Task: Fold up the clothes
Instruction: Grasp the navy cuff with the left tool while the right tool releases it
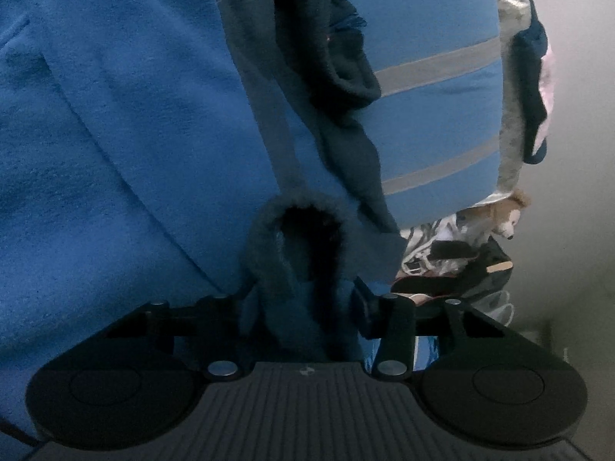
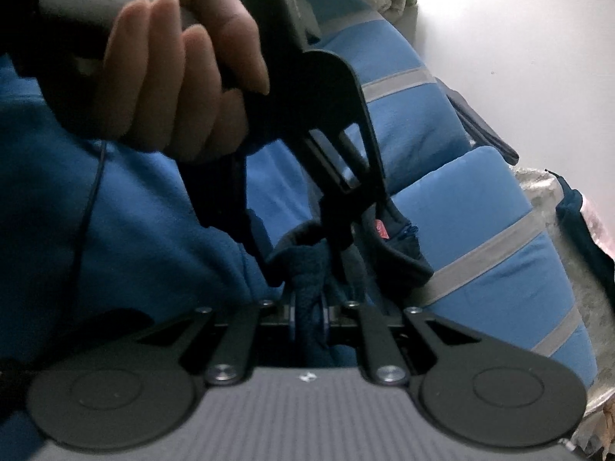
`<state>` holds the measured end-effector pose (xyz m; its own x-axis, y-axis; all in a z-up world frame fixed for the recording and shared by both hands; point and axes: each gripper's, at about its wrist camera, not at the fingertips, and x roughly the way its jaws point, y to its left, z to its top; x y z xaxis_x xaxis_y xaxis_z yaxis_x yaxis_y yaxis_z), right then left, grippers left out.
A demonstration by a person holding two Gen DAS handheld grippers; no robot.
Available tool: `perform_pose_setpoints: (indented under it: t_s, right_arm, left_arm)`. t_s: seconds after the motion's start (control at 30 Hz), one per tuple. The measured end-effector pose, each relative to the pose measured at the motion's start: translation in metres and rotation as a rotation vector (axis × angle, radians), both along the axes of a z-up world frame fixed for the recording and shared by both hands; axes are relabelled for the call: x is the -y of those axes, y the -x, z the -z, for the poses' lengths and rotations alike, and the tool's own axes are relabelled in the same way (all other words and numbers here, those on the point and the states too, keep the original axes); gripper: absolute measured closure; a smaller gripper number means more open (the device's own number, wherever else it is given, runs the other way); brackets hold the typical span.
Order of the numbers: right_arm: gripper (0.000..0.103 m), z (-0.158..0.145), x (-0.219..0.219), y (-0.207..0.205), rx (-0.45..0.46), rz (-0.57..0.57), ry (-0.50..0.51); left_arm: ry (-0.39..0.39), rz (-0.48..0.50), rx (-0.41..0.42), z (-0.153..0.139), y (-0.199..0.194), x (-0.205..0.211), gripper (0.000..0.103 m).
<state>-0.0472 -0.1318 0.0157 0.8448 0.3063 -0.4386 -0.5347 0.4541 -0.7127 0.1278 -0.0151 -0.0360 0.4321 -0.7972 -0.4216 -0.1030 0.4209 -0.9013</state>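
We pinch the dark garment (image 2: 307, 269) tight in the right gripper (image 2: 307, 315), the left gripper (image 1: 303, 303) half-closed around its fuzzy edge (image 1: 296, 211); it needs spreading flat next.

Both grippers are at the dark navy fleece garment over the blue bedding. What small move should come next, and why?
Probably lift and draw the two grippers apart to spread the dark navy fleece garment. The right gripper is shut on a bunched fold of it, and the left gripper has fuzzy fabric between its jaws, while the rest trails crumpled across the blue grey-striped bedding. It needs flattening before any fold.
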Motion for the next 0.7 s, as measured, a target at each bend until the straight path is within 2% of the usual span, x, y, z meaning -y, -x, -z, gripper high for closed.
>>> perform_pose_setpoints:
  t_s: [0.03, 0.1, 0.23, 0.37, 0.4, 0.5, 0.63, 0.7]
  right_arm:
    - [0.09, -0.001, 0.0, 0.0, 0.001, 0.001, -0.004]
    - [0.09, -0.002, 0.001, 0.001, 0.003, 0.002, -0.009]
    - [0.09, 0.0, 0.0, 0.005, 0.002, -0.008, 0.002]
    - [0.086, 0.005, -0.001, 0.003, 0.011, -0.006, 0.018]
    - [0.069, 0.005, -0.001, 0.001, 0.016, 0.014, 0.015]
    - [0.049, 0.005, 0.001, -0.01, 0.039, 0.09, -0.004]
    - [0.03, 0.008, 0.014, -0.036, 0.128, 0.246, -0.022]
    - [0.026, 0.009, 0.024, -0.053, 0.177, 0.347, -0.039]
  left_arm:
    - [0.006, -0.002, 0.003, 0.0, 0.0, 0.0, 0.057]
    - [0.003, -0.008, 0.025, -0.002, 0.001, 0.001, 0.064]
    - [-0.034, -0.021, 0.066, -0.011, 0.001, 0.0, 0.083]
    - [-0.089, -0.008, 0.09, -0.019, -0.001, 0.003, 0.087]
    - [-0.079, -0.011, 0.097, -0.022, -0.002, 0.002, 0.087]
    - [-0.043, -0.019, 0.12, -0.031, -0.005, -0.003, 0.087]
    - [0.034, -0.037, 0.174, -0.049, -0.01, -0.012, 0.087]
    - [0.066, -0.049, 0.201, -0.059, -0.012, -0.019, 0.087]
